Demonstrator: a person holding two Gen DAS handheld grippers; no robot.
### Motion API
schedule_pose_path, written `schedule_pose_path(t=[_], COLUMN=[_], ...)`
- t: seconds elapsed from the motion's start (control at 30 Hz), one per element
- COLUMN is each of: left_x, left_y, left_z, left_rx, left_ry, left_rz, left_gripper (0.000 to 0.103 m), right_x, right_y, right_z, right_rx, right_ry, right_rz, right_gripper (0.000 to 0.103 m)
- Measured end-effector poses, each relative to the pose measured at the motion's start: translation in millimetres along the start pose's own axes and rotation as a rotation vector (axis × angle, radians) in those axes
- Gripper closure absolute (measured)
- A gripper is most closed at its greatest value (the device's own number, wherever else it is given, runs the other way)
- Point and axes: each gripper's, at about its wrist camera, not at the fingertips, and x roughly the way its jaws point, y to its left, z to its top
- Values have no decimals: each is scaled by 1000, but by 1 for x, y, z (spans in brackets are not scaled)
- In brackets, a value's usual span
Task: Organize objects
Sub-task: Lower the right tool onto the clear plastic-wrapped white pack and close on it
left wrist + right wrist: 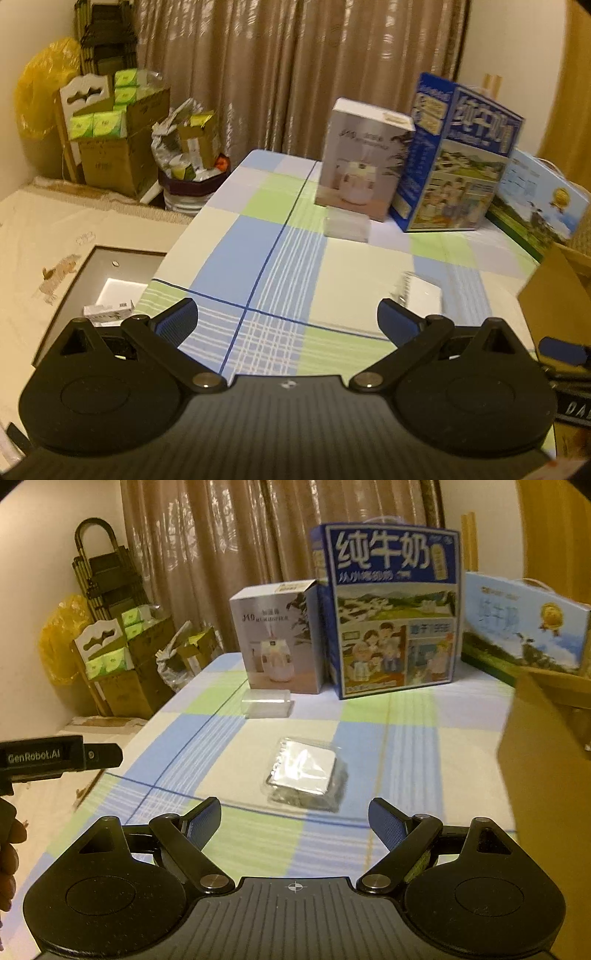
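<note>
While both hover over the checked tablecloth [369,738], the left gripper [287,317] and right gripper [294,818] gape wide, holding nothing.

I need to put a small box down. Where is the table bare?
Bare checked cloth lies between the foil packet and the cardboard box, and left of the packet. The back is crowded: humidifier box, milk carton, clear case.

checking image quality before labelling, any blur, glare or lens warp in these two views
Left wrist view: motion blur smears the blue milk carton and the plastic-wrapped packet. Right wrist view: sharper, glare on that packet. Both: fisheye bends the checked tablecloth lines; dim, warm light.
</note>
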Motion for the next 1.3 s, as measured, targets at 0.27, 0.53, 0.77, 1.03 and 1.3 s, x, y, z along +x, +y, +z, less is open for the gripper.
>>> schedule_pose_path(t=[0.27, 0.53, 0.77, 1.03, 1.3], left_x=[65, 102, 119, 129, 142], left_y=[8, 8, 7, 0, -7], left_z=[7, 5, 3, 1, 5], left_rx=[-36, -25, -16, 15, 41], left_ry=[34, 54, 71, 81, 80], left_rz=[12, 7, -3, -25, -51], left_gripper=[1, 1, 1, 1, 1], right_x=[60, 108, 128, 127, 127], right_y=[-4, 1, -4, -5, -27], right_z=[1, 4, 1, 2, 14], right_rx=[3, 2, 31, 2, -5], right_ry=[-1, 19, 53, 41, 30], right_rz=[-21, -53, -71, -77, -109], right_gripper=[19, 19, 19, 34, 36])
